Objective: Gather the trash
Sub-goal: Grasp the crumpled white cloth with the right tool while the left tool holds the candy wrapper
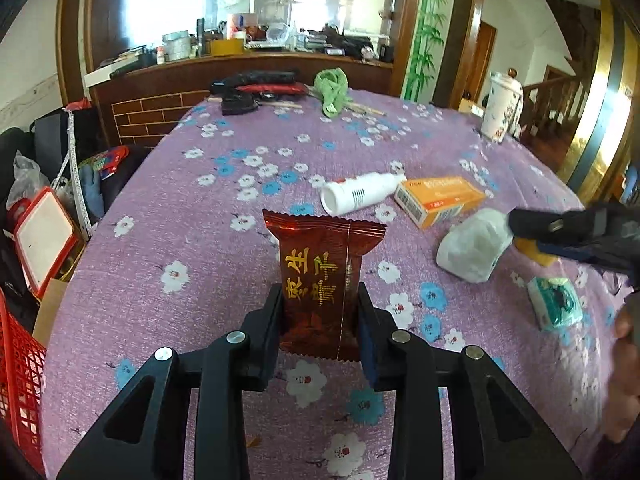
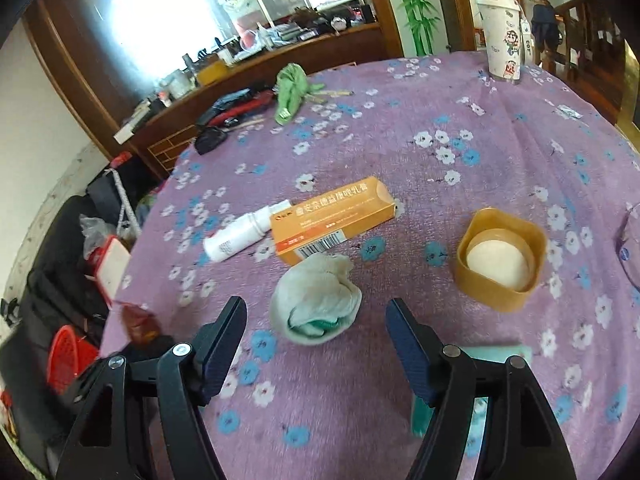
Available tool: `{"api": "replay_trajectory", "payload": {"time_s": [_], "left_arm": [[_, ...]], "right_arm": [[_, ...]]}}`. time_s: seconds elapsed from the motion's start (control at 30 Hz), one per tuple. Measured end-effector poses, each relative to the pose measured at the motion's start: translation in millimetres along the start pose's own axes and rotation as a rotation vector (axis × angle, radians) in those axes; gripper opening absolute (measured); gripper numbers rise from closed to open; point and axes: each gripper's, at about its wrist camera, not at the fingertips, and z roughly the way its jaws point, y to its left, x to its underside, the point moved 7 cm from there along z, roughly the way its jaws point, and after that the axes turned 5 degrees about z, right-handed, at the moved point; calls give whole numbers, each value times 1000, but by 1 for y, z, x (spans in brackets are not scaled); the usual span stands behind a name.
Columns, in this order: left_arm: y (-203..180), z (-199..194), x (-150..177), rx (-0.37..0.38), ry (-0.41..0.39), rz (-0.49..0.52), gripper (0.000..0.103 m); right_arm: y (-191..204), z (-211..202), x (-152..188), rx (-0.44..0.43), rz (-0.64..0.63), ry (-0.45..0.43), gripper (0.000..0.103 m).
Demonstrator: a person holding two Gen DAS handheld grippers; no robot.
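My left gripper (image 1: 320, 308) is shut on a dark red snack wrapper (image 1: 320, 276) with gold characters, held above the purple flowered tablecloth (image 1: 180, 208); the wrapper also shows in the right wrist view (image 2: 138, 322). My right gripper (image 2: 316, 316) is open, its fingers either side of a crumpled white tissue (image 2: 316, 300), close in front of it. The tissue (image 1: 474, 246) also shows in the left wrist view, with the right gripper's fingers (image 1: 560, 228) beside it. A white bottle (image 2: 240, 236) and an orange box (image 2: 332, 220) lie just beyond.
A tan square cap (image 2: 500, 260) lies to the right of the tissue. A green tissue pack (image 1: 554, 304) lies near the right edge. A white patterned cup (image 2: 502, 36), a green cloth (image 2: 292, 90) and dark items stand at the far side. A red basket (image 1: 18, 380) sits left, below the table.
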Motion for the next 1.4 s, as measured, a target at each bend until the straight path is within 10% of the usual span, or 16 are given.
{"api": "replay_trajectory", "payload": {"time_s": [0.13, 0.43, 0.8, 0.97, 1.4], "left_arm": [[3, -2, -2, -5, -15, -2, 32], [8, -4, -5, -31, -33, -2, 32], [12, -4, -5, -35, -30, -10, 32], [11, -3, -4, -29, -29, -12, 32], [6, -3, -3, -15, -29, -1, 32]], "right_arm": [[2, 22, 6, 16, -24, 31, 70], [11, 14, 12, -24, -111, -53, 7], [18, -6, 11, -23, -149, -113, 10], [12, -15, 6, 7, -129, -170, 67], [9, 33, 16, 68, -161, -33, 64]]}}
